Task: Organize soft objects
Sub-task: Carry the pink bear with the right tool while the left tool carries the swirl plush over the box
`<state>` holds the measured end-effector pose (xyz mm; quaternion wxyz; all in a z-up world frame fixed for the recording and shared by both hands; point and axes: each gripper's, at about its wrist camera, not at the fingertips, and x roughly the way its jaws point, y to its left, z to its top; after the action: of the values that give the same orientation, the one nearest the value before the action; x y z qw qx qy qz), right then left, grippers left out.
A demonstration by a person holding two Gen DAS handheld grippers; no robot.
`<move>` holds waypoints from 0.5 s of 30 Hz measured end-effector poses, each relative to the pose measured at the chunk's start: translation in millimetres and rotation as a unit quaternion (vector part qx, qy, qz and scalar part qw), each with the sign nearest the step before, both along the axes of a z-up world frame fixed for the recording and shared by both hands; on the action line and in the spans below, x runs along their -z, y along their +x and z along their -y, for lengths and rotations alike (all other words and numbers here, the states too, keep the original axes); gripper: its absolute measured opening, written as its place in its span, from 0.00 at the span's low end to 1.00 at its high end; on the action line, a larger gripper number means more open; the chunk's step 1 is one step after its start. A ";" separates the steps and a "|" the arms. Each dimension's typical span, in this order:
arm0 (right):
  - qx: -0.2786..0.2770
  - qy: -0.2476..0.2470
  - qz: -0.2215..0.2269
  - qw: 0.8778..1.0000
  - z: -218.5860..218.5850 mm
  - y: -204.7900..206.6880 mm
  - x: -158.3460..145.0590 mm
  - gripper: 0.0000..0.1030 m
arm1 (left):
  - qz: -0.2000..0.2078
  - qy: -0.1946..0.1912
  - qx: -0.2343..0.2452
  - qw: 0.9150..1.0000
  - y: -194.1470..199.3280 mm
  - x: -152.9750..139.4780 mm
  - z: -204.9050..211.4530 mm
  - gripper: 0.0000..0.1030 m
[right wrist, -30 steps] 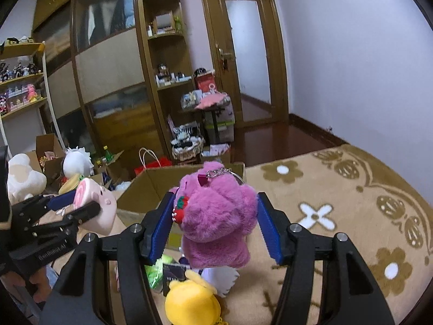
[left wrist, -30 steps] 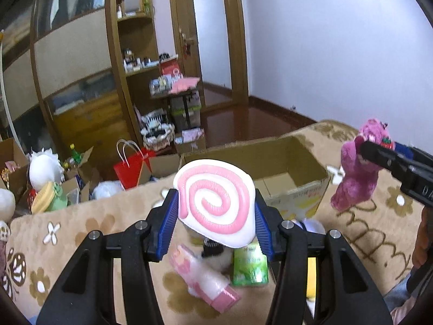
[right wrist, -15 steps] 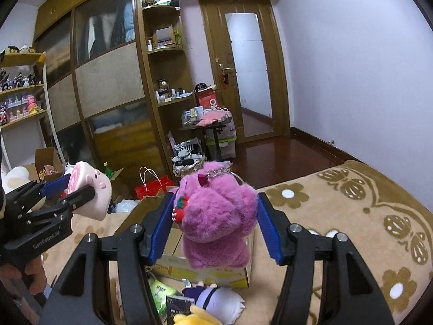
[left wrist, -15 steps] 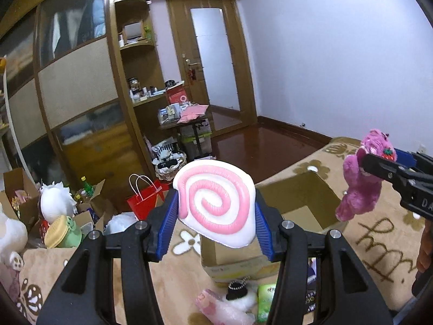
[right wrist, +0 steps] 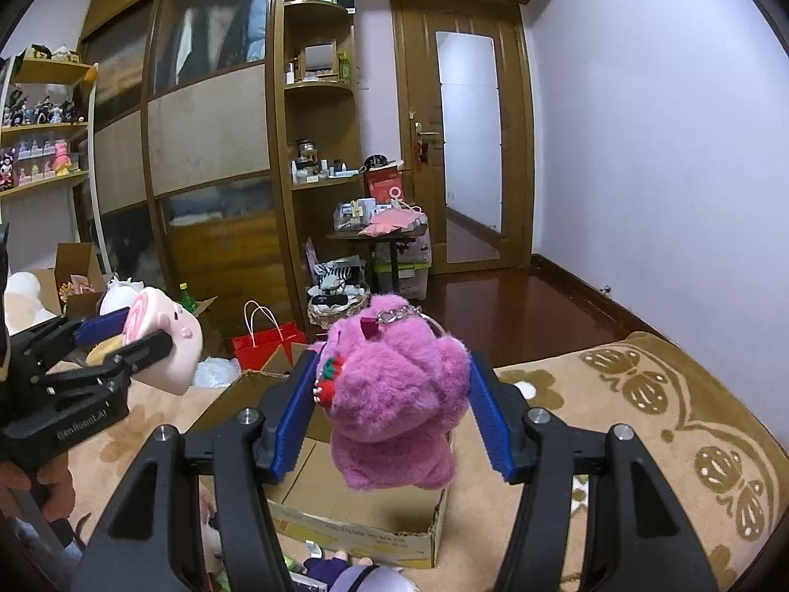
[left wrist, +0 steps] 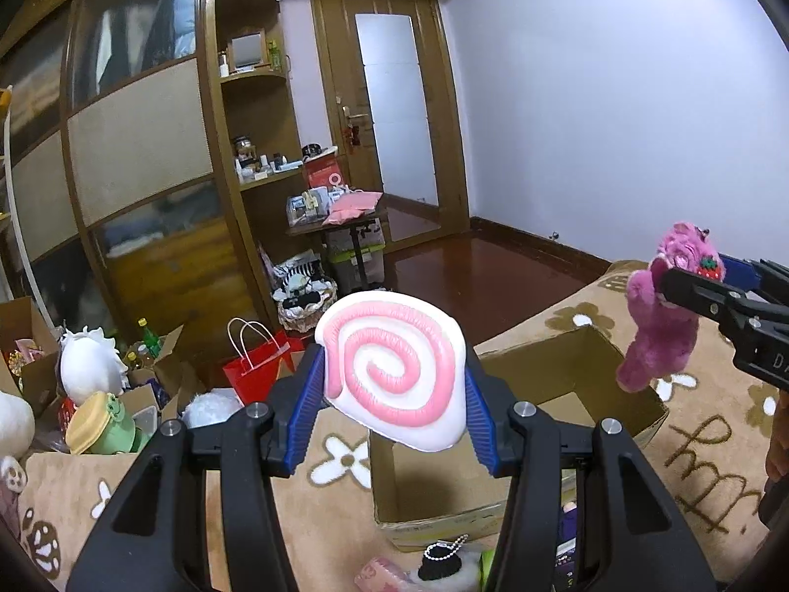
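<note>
Holding a toy in each gripper, I am at the carry-and-drop step of the tidying. My left gripper [left wrist: 394, 385] has its blue pads pressed on both sides of the pink swirl plush [left wrist: 392, 367], which hangs in the air just in front of the cardboard box [left wrist: 582, 360] on the patterned rug [left wrist: 74, 483]. My right gripper [right wrist: 394, 409] is clamped on the fuzzy magenta bear [right wrist: 394, 399], gripped at its sides, with its lower half dangling over the open box [right wrist: 355, 503].

I judge that neither toy is in the box yet. The next move calls for bringing each one squarely over the opening, lowering a little, then parting the fingers so the toy falls inside and not onto the rim. The bear looks closer to ready; the swirl plush seems to need more forward travel.

Much of the box floor is hidden behind the two toys, so I cannot tell what already lies inside. Small things on the rug near the box, a beaded keychain [left wrist: 441, 555] among them, are cut off by the frame edge and my own fingers, and I cannot name them all.
</note>
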<state>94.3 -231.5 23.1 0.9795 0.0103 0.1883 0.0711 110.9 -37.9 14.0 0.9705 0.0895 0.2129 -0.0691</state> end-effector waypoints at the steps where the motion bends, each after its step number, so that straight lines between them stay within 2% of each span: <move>1: -0.001 -0.001 -0.001 1.000 -0.5 1.8 0.7 0.61 | -0.002 -0.001 0.002 1.000 1.7 2.1 0.8 0.50; 15: -0.014 -0.010 -0.030 0.999 -12.9 22.9 25.9 0.61 | -0.020 0.002 0.009 1.000 17.6 19.4 4.7 0.51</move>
<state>117.2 -218.6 -2.8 0.9724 -0.0001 0.2182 0.0826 128.5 -42.7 -5.4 0.9651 0.0924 0.2317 -0.0795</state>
